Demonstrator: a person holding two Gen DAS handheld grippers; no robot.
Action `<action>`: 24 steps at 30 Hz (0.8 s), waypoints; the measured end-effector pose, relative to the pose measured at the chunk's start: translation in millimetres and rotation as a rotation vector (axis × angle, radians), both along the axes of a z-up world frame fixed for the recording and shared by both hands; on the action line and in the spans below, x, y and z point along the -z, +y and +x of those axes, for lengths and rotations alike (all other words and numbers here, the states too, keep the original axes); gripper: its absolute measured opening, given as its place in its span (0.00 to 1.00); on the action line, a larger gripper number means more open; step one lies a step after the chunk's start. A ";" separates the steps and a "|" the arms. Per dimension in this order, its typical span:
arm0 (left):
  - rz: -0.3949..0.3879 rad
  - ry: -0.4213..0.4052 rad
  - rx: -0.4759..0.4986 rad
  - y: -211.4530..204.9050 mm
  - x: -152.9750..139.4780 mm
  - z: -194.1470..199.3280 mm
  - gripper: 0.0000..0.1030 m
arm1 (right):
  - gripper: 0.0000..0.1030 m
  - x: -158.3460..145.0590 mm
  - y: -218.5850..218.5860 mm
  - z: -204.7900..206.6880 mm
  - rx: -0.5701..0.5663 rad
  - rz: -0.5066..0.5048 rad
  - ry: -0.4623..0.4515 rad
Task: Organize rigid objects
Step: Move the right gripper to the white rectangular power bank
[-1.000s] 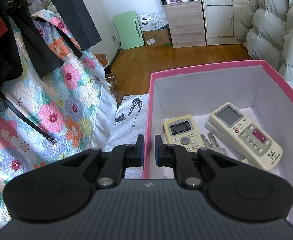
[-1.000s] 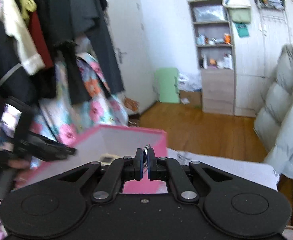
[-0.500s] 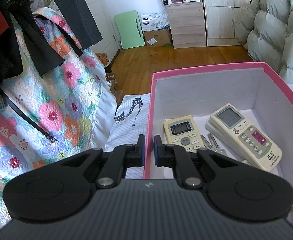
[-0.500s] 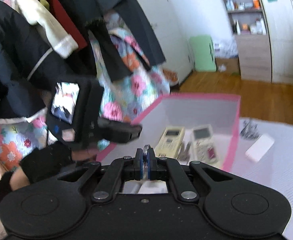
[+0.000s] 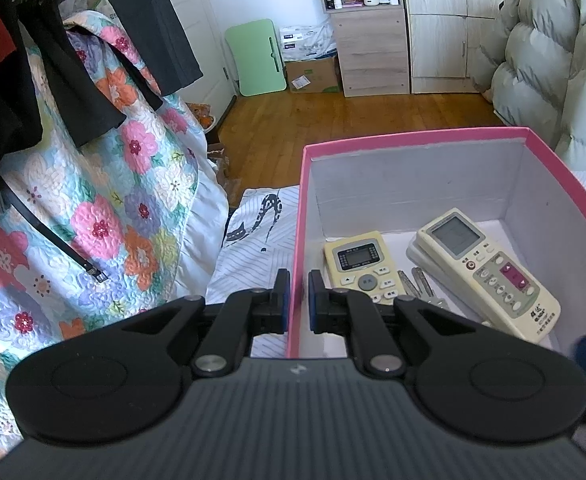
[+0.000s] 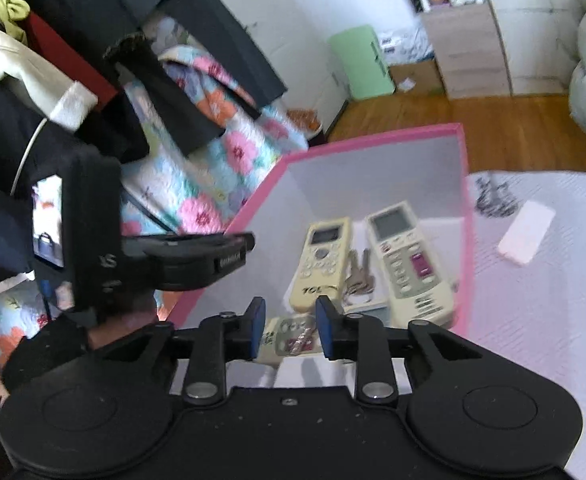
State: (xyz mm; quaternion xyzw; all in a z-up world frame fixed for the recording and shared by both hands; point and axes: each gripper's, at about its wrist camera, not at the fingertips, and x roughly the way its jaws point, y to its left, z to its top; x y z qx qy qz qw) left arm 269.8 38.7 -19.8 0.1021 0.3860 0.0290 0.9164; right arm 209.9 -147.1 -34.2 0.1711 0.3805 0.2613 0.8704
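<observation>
Opened since earlier, right hand-held gripper hangs empty over pink box (left pinches its wall).

A home bedroom: hanging clothes, floral quilt, wooden wardrobe, and parquet floor.

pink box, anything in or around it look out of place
One thing: a small white rectangular object lies alone on the white bedsheet, outside the pink cardboard box that holds the two cream remote controls and silver keys.
</observation>
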 end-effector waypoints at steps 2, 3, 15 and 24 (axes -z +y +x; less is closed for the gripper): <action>0.008 -0.001 0.000 -2.0 0.3 0.1 0.08 | 0.36 -8.8 -12.3 -11.2 0.030 -0.024 -0.033; 0.014 -0.001 0.000 -2.6 0.4 0.1 0.08 | 0.39 -12.6 -18.5 -16.9 0.044 -0.035 -0.046; 0.057 0.009 0.005 -10.2 2.5 0.8 0.09 | 0.44 -16.7 -85.2 -24.4 0.213 -0.235 -0.043; 0.060 0.012 0.008 -9.8 2.2 0.6 0.09 | 0.47 14.9 -103.1 43.1 0.219 -0.277 0.012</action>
